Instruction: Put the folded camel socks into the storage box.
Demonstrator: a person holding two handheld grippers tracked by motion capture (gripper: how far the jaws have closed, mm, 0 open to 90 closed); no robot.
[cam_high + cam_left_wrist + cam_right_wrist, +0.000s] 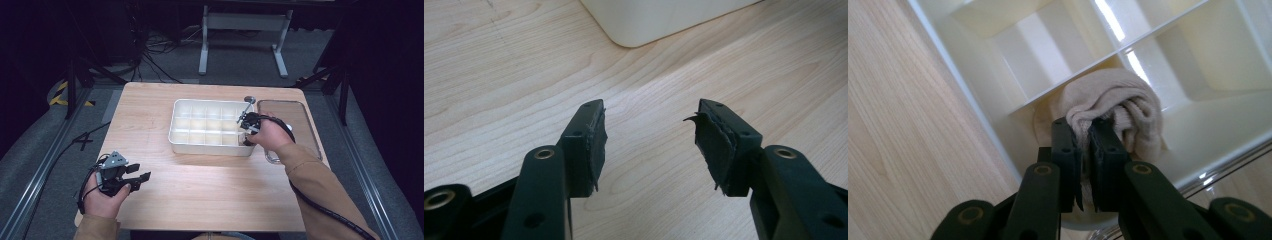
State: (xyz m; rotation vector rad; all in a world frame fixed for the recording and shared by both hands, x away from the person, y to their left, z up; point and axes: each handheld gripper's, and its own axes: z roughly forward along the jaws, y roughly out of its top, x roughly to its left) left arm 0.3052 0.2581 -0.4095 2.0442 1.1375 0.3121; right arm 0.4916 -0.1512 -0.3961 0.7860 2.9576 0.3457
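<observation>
A white tray (173, 131) divided into several compartments stands in the middle of the wooden table. My right gripper (246, 139) reaches down into its near right corner compartment. In the right gripper view its jaws (1087, 130) are pressed together on a fold of a beige knitted cloth (1130, 100) that lies bunched in that compartment of the tray (1048, 45). My left gripper (142, 172) rests near the table's front left corner. It (649, 112) stands open above bare wood with nothing between its pads, and a corner of the tray (649, 20) lies ahead of it.
A clear flat lid (295, 120) lies on the table just right of the tray, under the right hand. The other compartments I can see hold nothing. Bare wood (200, 185) stretches between the tray and the front edge. White table legs and cables stand beyond the far edge.
</observation>
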